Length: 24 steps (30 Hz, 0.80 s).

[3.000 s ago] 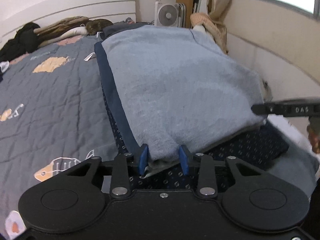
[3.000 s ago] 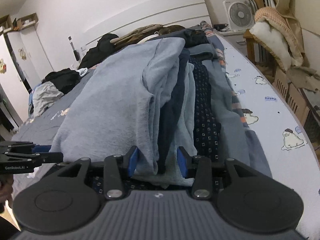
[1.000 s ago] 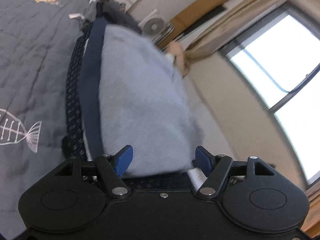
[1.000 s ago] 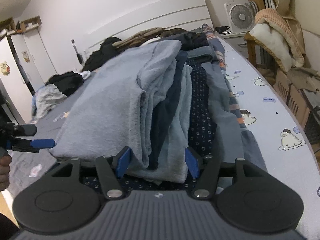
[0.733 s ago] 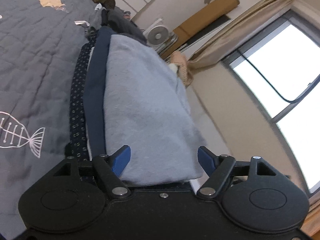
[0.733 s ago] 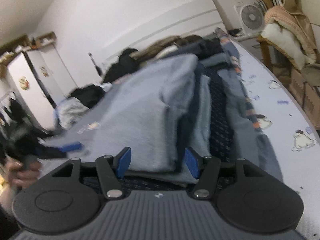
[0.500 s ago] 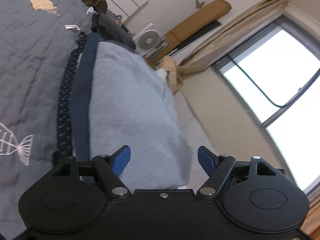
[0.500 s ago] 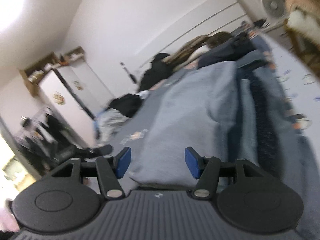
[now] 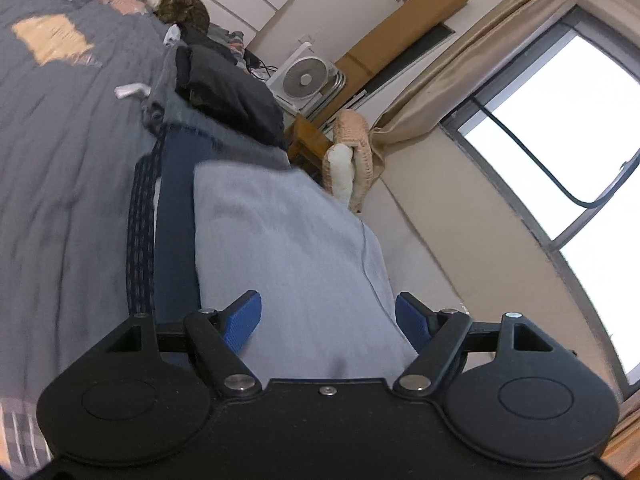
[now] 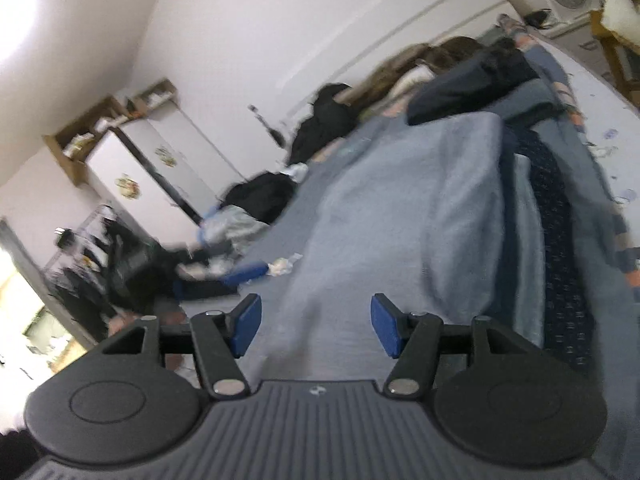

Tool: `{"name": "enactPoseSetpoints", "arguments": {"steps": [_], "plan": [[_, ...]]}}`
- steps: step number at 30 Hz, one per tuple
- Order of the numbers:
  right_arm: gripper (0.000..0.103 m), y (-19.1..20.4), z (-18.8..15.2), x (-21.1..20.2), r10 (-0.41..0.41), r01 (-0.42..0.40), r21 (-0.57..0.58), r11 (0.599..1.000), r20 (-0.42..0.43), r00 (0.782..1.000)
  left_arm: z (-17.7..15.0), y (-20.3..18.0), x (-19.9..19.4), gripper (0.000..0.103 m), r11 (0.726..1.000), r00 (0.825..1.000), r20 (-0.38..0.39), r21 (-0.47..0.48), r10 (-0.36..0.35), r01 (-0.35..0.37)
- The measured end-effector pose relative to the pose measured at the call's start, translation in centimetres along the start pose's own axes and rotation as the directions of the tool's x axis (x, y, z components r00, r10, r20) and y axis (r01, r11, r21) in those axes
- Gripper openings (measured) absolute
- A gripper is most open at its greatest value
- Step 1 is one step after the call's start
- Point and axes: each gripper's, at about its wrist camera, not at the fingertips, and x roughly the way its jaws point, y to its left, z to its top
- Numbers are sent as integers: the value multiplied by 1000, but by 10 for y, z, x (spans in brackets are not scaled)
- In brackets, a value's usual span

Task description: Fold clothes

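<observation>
The light-blue garment [image 9: 288, 248] lies folded atop the stack [image 10: 556, 248] at twelve o'clock, both the left gripper [image 9: 328, 320] and right gripper [image 10: 316, 324] open and empty, while unfolded clothes [image 10: 260, 196] at ten o'clock apparently remain.

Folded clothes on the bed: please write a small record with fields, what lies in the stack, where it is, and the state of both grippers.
top garment: light blue fleece garment, folded
under it: navy garment, then dark patterned cloth
support: grey quilted bedcover
behind stack: black folded clothes
left gripper: open, holds nothing
right gripper: open, holds nothing
background: box fan, beige curtain
</observation>
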Motion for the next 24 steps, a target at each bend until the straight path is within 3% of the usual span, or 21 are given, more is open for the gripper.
{"name": "enactPoseSetpoints", "arguments": {"steps": [5, 11, 15, 18, 22, 24], "plan": [[60, -7, 1, 1, 27, -27, 16, 999, 17, 999, 33, -1, 46, 73, 999, 997, -65, 14, -45, 46], [61, -17, 0, 5, 56, -56, 17, 998, 9, 998, 38, 23, 99, 73, 999, 980, -192, -8, -43, 43], [60, -21, -1, 3, 77, -77, 21, 997, 14, 997, 54, 47, 105, 72, 993, 990, -116, -94, -82, 71], [60, -22, -1, 2, 83, -84, 26, 996, 20, 996, 72, 55, 107, 72, 994, 1000, -21, -111, -18, 15], [61, -23, -1, 2, 87, -87, 25, 996, 21, 996, 85, 57, 112, 72, 987, 1000, -7, -163, -1, 0], [61, -24, -1, 1, 89, -89, 33, 995, 20, 996, 85, 40, 103, 72, 991, 1000, 10, -131, -29, 30]]}}
